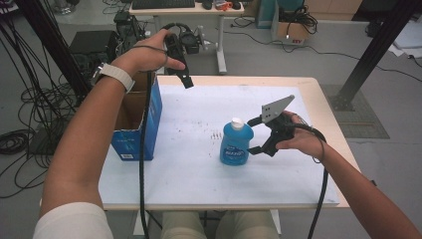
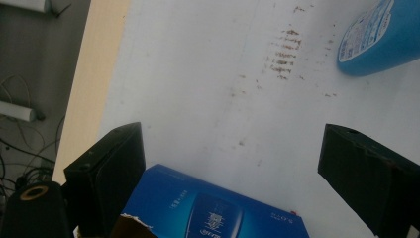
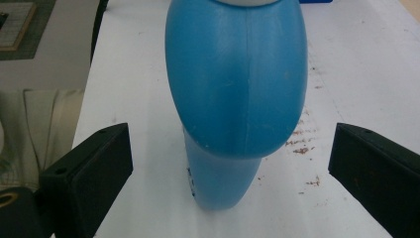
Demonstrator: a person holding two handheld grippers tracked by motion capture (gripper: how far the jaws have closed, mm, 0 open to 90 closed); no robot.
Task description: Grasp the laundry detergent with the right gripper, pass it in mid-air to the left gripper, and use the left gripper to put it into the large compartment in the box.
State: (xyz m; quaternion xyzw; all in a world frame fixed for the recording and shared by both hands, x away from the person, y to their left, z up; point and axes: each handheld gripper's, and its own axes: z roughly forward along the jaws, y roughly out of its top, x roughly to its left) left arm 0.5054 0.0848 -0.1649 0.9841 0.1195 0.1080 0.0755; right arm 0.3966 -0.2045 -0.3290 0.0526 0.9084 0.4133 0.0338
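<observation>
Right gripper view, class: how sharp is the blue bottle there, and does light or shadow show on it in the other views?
Right gripper view: blue bottle close, soft, curved, evenly lit. High view: sharp, faint shadow at its base. Left gripper view: slightly blurred.

The high view looks forward and down from above the person's side of the table (image 1: 318, 89), taking in the whole white sheet (image 1: 199, 164) and the floor past the far edge. The left gripper view rides raised over the left edge, looking steeply down past the blue cardboard box (image 2: 213, 208) across the sheet to the blue bottle (image 2: 381, 39). The right gripper view sits low and very near the bottle (image 3: 235, 79), facing it level from the right side. All three views share the bottle and the speckled patch of sheet (image 2: 285, 54) beside it.
</observation>
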